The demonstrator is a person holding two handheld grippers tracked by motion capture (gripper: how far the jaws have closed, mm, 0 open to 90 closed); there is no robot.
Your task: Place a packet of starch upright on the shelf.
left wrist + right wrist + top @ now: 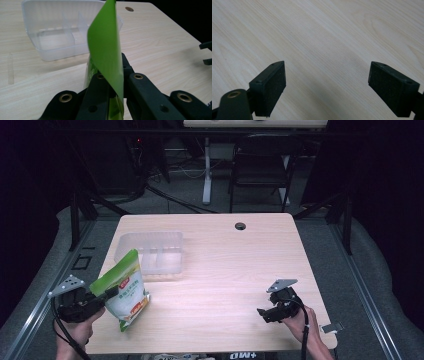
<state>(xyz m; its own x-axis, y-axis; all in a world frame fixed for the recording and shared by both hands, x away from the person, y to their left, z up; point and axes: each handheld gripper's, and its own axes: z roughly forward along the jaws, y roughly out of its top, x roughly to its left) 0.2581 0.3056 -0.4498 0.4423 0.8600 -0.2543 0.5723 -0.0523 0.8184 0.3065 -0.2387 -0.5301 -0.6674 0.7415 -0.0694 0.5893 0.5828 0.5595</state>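
Left gripper (107, 294) clamped on green pouch (125, 290), clear tray (150, 254) beyond its fingertips; right gripper (267, 312) open, idle; keep pinch firm, lower pouch upright into tray.

Snack pouch (125, 290): bright green across the top, white lower down, with an orange patch near the bottom; plain green on the side facing the left gripper view.
Divided container (150, 252): clear, colourless plastic.
Surface (225, 265): pale wood with fine grain lines.
Left gripper (106, 292): black, brass-coloured rivets, grey top plate.
Right gripper (261, 312): black fingers (272, 86), grey top plate.
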